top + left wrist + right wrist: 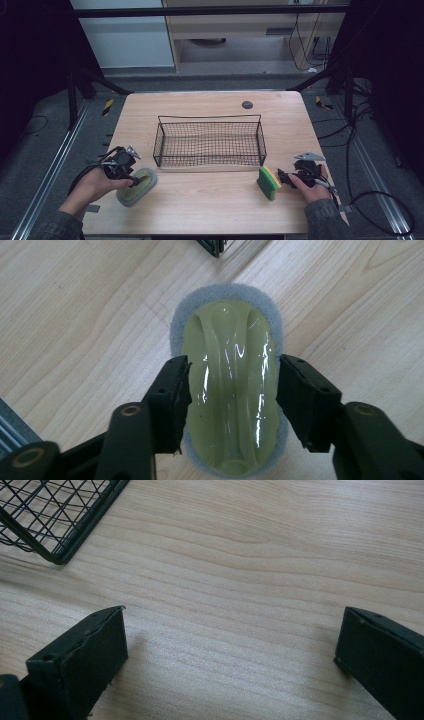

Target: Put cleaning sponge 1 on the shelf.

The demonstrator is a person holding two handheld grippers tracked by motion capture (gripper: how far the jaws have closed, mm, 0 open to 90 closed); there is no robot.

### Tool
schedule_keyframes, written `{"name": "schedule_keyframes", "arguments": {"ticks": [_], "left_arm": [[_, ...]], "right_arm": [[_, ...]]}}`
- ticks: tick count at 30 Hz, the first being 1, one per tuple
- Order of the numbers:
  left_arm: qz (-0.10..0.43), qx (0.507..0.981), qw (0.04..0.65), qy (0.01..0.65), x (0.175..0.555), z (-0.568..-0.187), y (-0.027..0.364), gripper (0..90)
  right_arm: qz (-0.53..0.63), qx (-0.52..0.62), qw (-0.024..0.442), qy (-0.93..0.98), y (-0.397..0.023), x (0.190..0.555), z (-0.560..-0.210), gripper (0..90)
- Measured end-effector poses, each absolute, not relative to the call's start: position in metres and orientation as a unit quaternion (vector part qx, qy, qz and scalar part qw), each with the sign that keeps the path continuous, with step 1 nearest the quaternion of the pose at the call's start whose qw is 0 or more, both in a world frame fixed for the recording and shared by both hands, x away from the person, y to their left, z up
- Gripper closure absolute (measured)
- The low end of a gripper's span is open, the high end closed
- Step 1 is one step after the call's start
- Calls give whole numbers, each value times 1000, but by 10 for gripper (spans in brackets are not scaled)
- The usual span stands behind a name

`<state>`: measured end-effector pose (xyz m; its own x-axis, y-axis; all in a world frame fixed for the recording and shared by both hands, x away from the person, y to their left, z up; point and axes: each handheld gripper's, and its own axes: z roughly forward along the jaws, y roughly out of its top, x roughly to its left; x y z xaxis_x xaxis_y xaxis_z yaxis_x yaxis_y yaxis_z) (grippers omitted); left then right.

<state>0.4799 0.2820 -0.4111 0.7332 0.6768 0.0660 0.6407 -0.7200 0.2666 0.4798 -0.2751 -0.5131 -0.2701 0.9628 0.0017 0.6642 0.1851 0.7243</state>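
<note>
Left claw [232, 385] straddles the scrubber [227, 385] lying flat on the desk [210, 200] — pads at its sides, contact unclear. Right claw [230, 655] gapes wide over bare wood, just beside the upright sponge [268, 182] — basket [210, 141] at desk centre.

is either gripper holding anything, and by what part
The left gripper straddles the scrubber across its long sides; a firm grip cannot be told. The right gripper holds nothing.
</note>
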Motion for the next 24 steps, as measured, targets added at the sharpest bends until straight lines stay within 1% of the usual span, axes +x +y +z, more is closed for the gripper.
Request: {"name": "schedule_keyframes", "arguments": {"ticks": [5,15,16,17,18,20,24], "left_arm": [[75,924,107,360,482,-417,281,524],[66,921,100,372,489,-430,282,580],[65,922,99,370,489,-432,281,602],[66,921,100,370,489,-432,281,667],[64,921,101,370,489,-432,282,667],[74,920,101,370,488,-431,283,699],[91,916,118,372,483,-420,291,703]], "right_arm": [[315,555,238,732,-275,480,-513,4],[315,555,237,733,-275,480,-513,4],[315,555,237,733,-275,480,-513,4],[314,555,238,733,-275,480,-513,4],[314,555,238,733,-275,480,-513,4],[314,556,237,732,-275,480,-513,4],[314,556,237,732,-275,480,-513,4]]}}
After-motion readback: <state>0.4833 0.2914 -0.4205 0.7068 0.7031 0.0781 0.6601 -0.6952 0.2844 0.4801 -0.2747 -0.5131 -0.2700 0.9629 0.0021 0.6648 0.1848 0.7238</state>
